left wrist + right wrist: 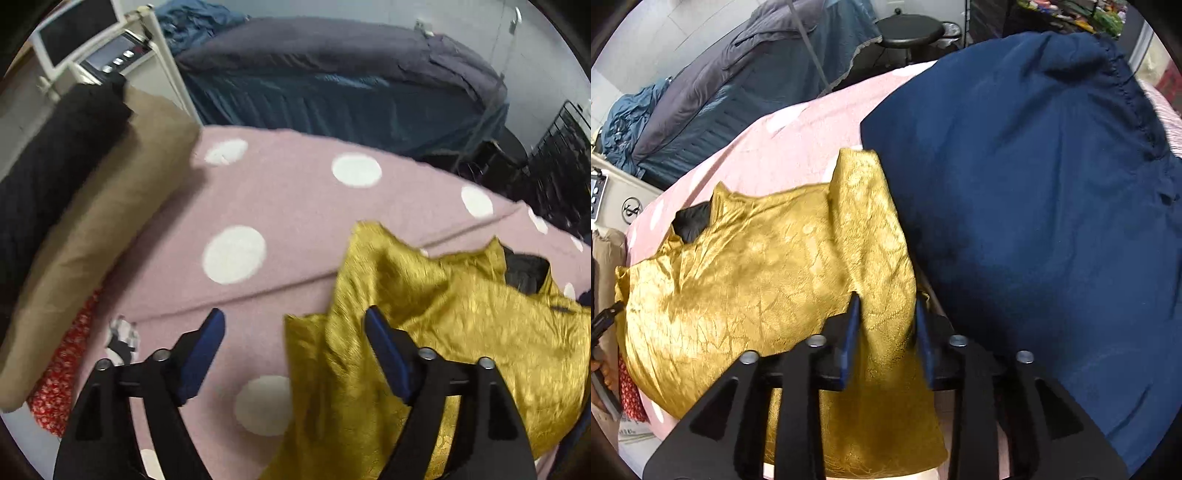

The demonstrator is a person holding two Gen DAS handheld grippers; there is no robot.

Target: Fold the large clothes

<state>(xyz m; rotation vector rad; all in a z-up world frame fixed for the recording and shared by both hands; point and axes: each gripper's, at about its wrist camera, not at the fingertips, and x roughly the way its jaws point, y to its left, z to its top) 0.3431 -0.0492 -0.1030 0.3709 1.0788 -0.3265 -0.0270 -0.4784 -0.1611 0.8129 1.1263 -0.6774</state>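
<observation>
Between the half-parted jaws of the right gripper (886, 314) rises a ridge of the gold brocade garment (757, 266), running toward twelve o'clock across the pink polka-dot blanket (280, 206), while the left gripper (295, 325), wide and empty, sits at its nine-o'clock edge.

— What do you see of the clothes?
— I see a shiny gold garment (746, 266), crumpled and partly folded, lying on a pink dotted blanket (288, 214), with a dark blue garment (1034, 221) spread touching its side.
</observation>
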